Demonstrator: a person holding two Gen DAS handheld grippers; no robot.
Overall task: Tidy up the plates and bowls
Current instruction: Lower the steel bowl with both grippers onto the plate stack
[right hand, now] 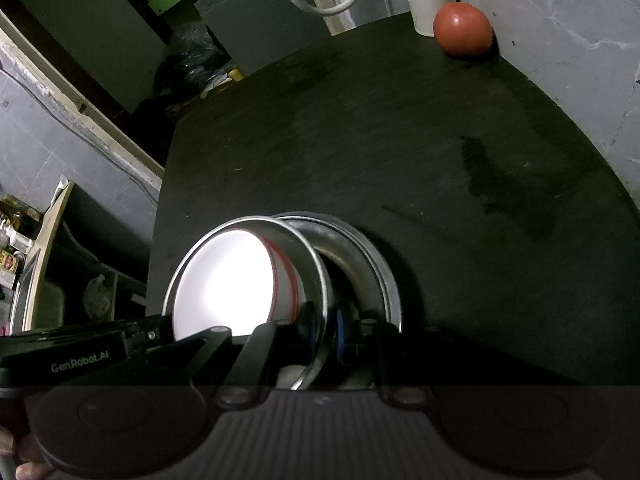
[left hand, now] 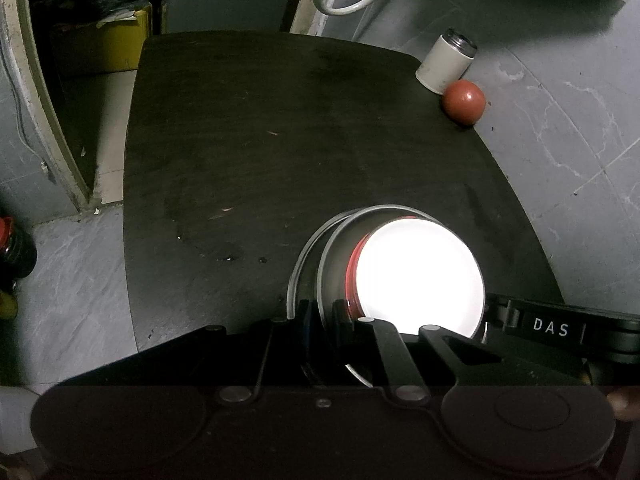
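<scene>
A steel bowl [left hand: 336, 256] holds a white bowl with a red rim [left hand: 420, 272], glaring bright. Both sit inside a larger steel dish [left hand: 298, 268] on the dark table [left hand: 280, 140]. My left gripper [left hand: 322, 316] is shut on the steel bowl's rim. In the right wrist view the steel bowl [right hand: 316, 264], the white bowl [right hand: 232, 280] and the outer steel dish [right hand: 380, 264] show again. My right gripper [right hand: 324, 328] is shut on the steel bowl's rim from the opposite side.
A red ball [left hand: 464, 102] and a white can [left hand: 444, 62] stand at the table's far right corner; both show in the right wrist view, the ball [right hand: 462, 30] and the can [right hand: 428, 0]. Grey floor surrounds the table. A yellow box [left hand: 108, 40] lies beyond it.
</scene>
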